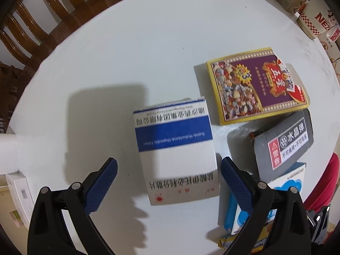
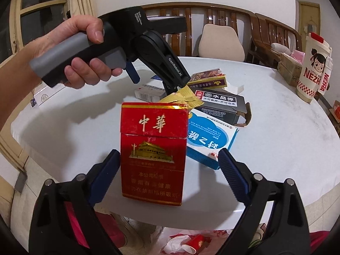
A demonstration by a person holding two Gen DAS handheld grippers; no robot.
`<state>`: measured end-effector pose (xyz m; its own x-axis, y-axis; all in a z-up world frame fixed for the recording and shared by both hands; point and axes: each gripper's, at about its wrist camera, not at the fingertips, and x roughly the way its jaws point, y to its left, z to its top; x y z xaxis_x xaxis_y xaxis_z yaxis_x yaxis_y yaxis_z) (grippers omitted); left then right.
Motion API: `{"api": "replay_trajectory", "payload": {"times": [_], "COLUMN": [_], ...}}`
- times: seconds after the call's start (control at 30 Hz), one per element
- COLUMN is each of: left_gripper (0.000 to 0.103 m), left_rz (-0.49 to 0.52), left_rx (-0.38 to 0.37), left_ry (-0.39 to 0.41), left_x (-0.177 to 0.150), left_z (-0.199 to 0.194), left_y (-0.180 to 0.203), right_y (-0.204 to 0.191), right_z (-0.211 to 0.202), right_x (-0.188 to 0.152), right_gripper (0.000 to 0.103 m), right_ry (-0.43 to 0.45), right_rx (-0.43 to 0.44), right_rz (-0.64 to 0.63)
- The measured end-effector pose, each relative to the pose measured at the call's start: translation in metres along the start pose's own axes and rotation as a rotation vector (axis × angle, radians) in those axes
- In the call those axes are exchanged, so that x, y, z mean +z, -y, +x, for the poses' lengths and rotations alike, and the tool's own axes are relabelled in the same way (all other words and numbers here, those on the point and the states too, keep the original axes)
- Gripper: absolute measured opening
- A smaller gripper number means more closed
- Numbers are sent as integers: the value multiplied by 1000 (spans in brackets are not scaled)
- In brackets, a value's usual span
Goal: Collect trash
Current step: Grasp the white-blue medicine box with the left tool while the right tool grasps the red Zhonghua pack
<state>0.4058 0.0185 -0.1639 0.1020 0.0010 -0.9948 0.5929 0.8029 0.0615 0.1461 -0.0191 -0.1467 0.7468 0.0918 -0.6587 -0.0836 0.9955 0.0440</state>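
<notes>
Left wrist view: the left hand-held gripper hovers open over the white box on the counter; lower it to straddle the box, avoiding the grey box just beside. The right hand-held gripper is open around the red pack, right jaw apart; blue box crowds it.
</notes>
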Motion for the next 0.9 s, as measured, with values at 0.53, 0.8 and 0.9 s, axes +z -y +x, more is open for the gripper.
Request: {"api": "replay_trajectory", "payload": {"times": [0.53,0.8,0.9], "left_gripper": [68,61,61], "left_rz": [-36,-45,-47], "left_rx": [-78,-76,-62], "left_ry": [22,24,39], "left_x": [15,7,-1], "left_z": [2,-5,-11], "left_y": [-15,-2,6], "right_y": [4,7,13], "right_z": [3,-6,-11], "right_x": [2,4,8], "right_gripper": [55,55,55], "right_ry": [-13,8,16], "right_rx": [5,-4,-19], "right_rz": [9,9,0]}}
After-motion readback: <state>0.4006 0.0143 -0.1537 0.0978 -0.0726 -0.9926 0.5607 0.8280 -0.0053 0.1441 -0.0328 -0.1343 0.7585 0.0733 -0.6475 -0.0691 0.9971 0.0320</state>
